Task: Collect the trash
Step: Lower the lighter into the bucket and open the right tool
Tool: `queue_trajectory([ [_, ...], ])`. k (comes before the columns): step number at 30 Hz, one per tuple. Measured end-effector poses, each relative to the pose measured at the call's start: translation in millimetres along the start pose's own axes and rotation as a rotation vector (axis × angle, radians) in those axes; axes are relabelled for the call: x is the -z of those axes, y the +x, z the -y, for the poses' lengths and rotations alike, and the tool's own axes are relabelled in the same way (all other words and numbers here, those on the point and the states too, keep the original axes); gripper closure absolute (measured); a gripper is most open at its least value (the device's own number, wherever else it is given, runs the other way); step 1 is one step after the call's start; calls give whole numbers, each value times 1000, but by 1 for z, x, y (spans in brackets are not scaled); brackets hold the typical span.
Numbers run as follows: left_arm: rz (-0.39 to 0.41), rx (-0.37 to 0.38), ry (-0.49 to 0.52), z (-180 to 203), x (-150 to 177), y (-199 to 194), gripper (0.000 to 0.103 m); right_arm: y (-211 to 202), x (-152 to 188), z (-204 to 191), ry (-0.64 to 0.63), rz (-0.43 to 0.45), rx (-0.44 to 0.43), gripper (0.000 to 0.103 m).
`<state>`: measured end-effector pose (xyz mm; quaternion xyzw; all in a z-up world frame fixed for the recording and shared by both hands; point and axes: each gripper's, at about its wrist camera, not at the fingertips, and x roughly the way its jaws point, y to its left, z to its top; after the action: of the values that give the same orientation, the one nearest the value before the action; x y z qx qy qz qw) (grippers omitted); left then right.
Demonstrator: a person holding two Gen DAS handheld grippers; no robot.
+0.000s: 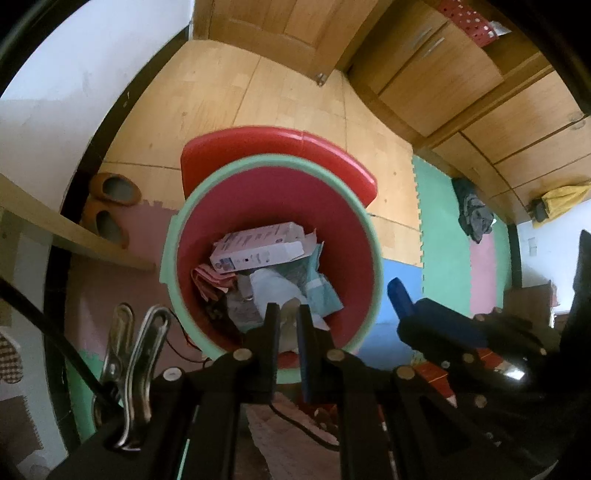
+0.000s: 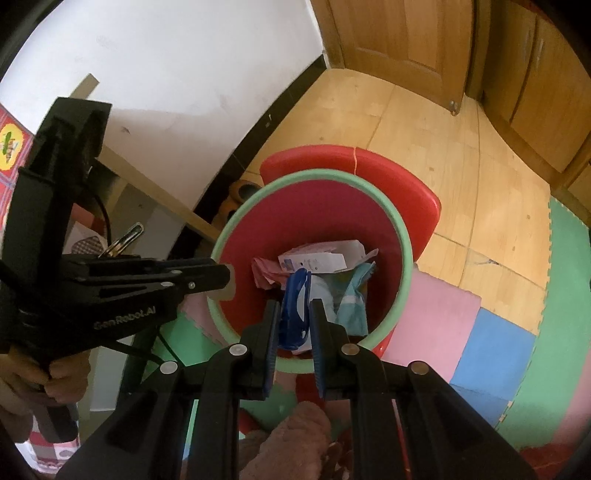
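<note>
Over the red bin (image 2: 369, 206), we hold both grippers.
Right gripper (image 2: 293, 314) clamps a blue wrapper (image 2: 291, 306) at six o'clock; left gripper (image 1: 288, 314) pinches pale paper (image 1: 290, 308).

Wood-tile floor (image 1: 295, 96) with a wooden door (image 1: 280, 26) at its far end. Right of the door, wooden cabinets (image 1: 461, 85) along the wall. Left of the door, white wall (image 2: 177, 66) with a dark skirting (image 2: 258, 136). Nearer than the door, coloured foam mats (image 2: 491, 332) in green, pink and blue. Soft daylight.
</note>
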<state>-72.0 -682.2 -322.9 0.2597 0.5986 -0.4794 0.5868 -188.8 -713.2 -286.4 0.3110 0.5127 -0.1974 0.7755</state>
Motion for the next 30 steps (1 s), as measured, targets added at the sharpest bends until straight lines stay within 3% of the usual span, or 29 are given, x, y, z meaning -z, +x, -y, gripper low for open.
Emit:
queue_trajectory([
  [5,-34,-16,-26,-4,2,16,88,9,1,5,1,-17,-1,86],
  [10,-54,-40,-35,-7,2,19,71,13,0,8,2,-28,0,86],
  [21,-62,-81,-82,-14,2,10,64,24,0,8,5,-57,-12,86],
  [25,-54,-94,-98,-15,3,2,59,25,0,8,8,-63,-13,72],
  [30,-51,-102,-111,-17,5,-7,57,24,-1,5,7,-58,-6,67],
])
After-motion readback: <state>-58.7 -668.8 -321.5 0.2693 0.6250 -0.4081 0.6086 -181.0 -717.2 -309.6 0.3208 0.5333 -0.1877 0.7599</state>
